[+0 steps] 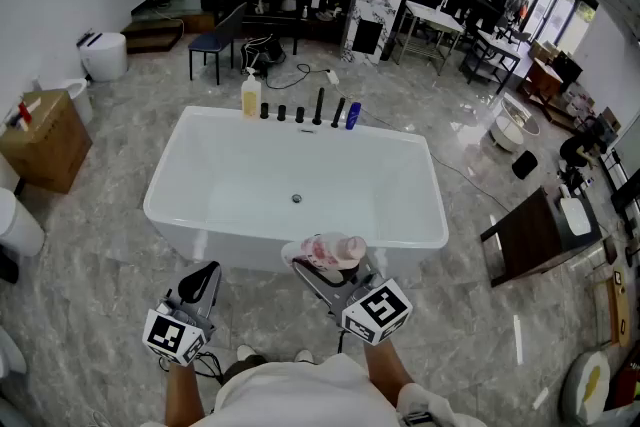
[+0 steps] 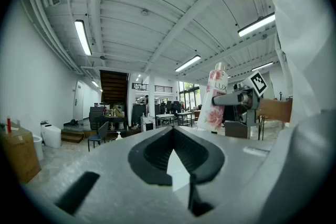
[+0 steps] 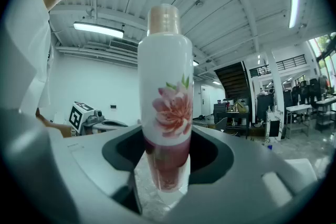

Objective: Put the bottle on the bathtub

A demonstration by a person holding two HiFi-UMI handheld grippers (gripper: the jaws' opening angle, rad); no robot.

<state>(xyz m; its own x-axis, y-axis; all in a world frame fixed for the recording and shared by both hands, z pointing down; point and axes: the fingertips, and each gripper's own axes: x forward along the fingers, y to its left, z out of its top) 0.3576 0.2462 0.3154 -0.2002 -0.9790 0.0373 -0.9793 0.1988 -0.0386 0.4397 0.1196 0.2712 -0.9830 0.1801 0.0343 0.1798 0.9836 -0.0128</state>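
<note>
A white bottle (image 1: pixel 337 249) with a pink flower print and a tan cap is held in my right gripper (image 1: pixel 325 261), which is shut on its lower body. It hangs over the near rim of the white bathtub (image 1: pixel 160 205). In the right gripper view the bottle (image 3: pixel 165 107) stands upright between the jaws of the right gripper (image 3: pixel 165 173). My left gripper (image 1: pixel 207 279) is low at the left, short of the tub, its jaws together with nothing in them. In the left gripper view the left gripper (image 2: pixel 176 165) points along the floor, with the bottle (image 2: pixel 214 99) at its right.
On the tub's far rim stand a yellow pump bottle (image 1: pixel 250 96), several dark taps (image 1: pixel 300 111) and a blue bottle (image 1: pixel 352 116). A cardboard box (image 1: pixel 40 140) is at the left and a dark bench (image 1: pixel 530 235) at the right. A chair (image 1: pixel 222 40) stands beyond the tub.
</note>
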